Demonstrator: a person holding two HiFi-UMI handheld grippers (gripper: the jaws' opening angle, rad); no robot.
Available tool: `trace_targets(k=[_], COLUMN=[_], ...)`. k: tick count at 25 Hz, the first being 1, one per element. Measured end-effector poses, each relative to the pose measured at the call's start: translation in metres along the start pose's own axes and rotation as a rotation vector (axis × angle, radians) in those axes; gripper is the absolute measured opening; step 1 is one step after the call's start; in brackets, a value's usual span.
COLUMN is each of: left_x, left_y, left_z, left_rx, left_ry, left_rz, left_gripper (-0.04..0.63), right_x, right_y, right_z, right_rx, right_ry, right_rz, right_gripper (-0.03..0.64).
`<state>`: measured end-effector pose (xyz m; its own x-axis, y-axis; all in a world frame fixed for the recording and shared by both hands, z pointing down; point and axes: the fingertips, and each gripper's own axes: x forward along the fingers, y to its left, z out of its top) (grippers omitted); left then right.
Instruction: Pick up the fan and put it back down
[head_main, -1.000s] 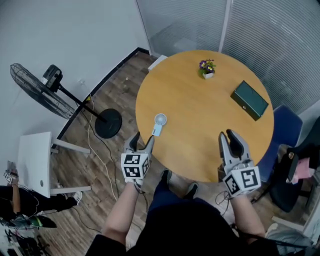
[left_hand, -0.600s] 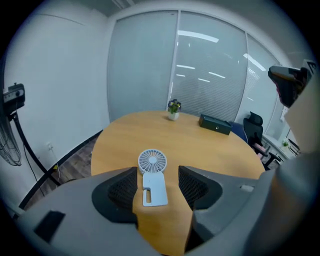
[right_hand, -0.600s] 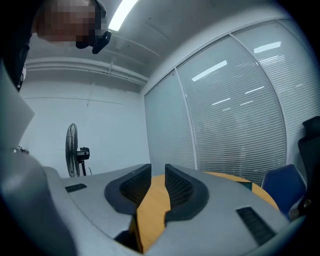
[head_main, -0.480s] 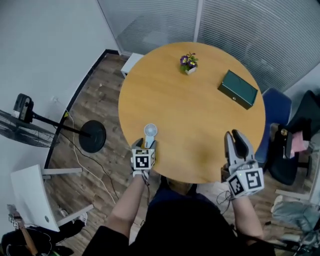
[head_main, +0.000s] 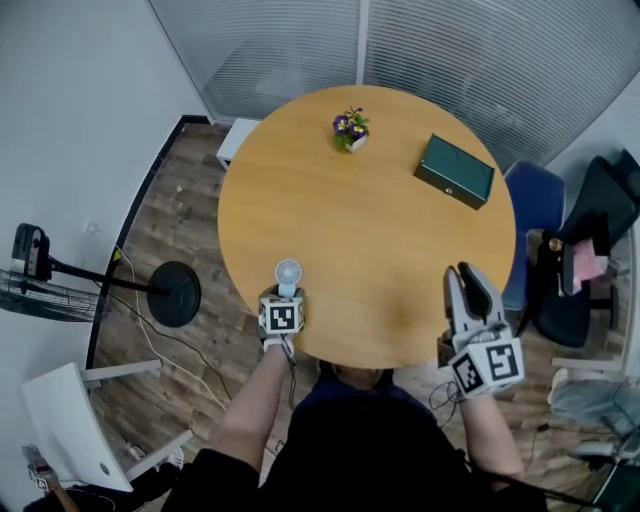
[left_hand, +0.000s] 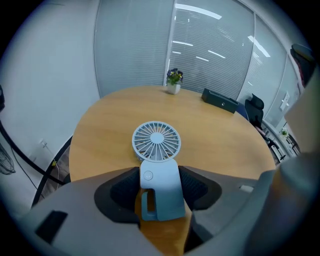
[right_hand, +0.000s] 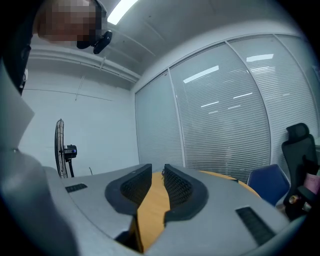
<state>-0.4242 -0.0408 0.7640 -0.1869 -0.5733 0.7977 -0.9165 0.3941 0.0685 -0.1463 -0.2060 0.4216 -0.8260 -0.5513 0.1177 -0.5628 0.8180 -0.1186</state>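
A small pale-blue hand fan (head_main: 288, 272) lies flat near the round wooden table's (head_main: 380, 230) front left edge. My left gripper (head_main: 283, 296) points steeply down over the fan's handle. In the left gripper view the handle (left_hand: 161, 187) sits between the pads (left_hand: 126, 190), which lie flush against both its sides, and the round grille (left_hand: 156, 141) sticks out ahead. My right gripper (head_main: 464, 272) hovers at the table's front right edge, nearly level. Its jaws have just been closing; a narrow gap remains with nothing in it (right_hand: 156, 171).
A potted flower (head_main: 350, 130) and a dark green box (head_main: 455, 170) stand at the table's far side. A floor fan's black base (head_main: 175, 293) stands left of the table, chairs (head_main: 530, 200) at the right, a white side table (head_main: 70, 430) at lower left.
My left gripper came forward and down over the small fan, and now its pads flank the handle. The right gripper has barely shifted and its jaws look narrower.
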Motion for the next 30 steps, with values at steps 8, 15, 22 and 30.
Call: trace_targets(k=[8, 15, 22, 30], left_x=[-0.014, -0.069, -0.128, -0.196], left_y=[0.001, -0.006, -0.040, -0.079], left_z=[-0.008, 0.045, 0.093, 0.157], left_rx=[-0.139, -0.183, -0.198, -0.202], left_ry=[0.025, -0.156, -0.324, -0.549], left_rz=[-0.102, -0.176, -0.321, -0.555], left_gripper=[0.213, 0.213, 0.213, 0.213], right_x=[-0.014, -0.018, -0.026, -0.030], right_y=[-0.007, -0.004, 0.002, -0.006], right_z=[0.002, 0.003, 0.006, 0.013], right_rx=[0.011, 0.016, 0.009, 0.023], right_ry=[-0.019, -0.025, -0.032, -0.052], right_rz=[0.001, 0.015, 0.017, -0.038], right_gripper=[0.080, 0.077, 0.067, 0.066])
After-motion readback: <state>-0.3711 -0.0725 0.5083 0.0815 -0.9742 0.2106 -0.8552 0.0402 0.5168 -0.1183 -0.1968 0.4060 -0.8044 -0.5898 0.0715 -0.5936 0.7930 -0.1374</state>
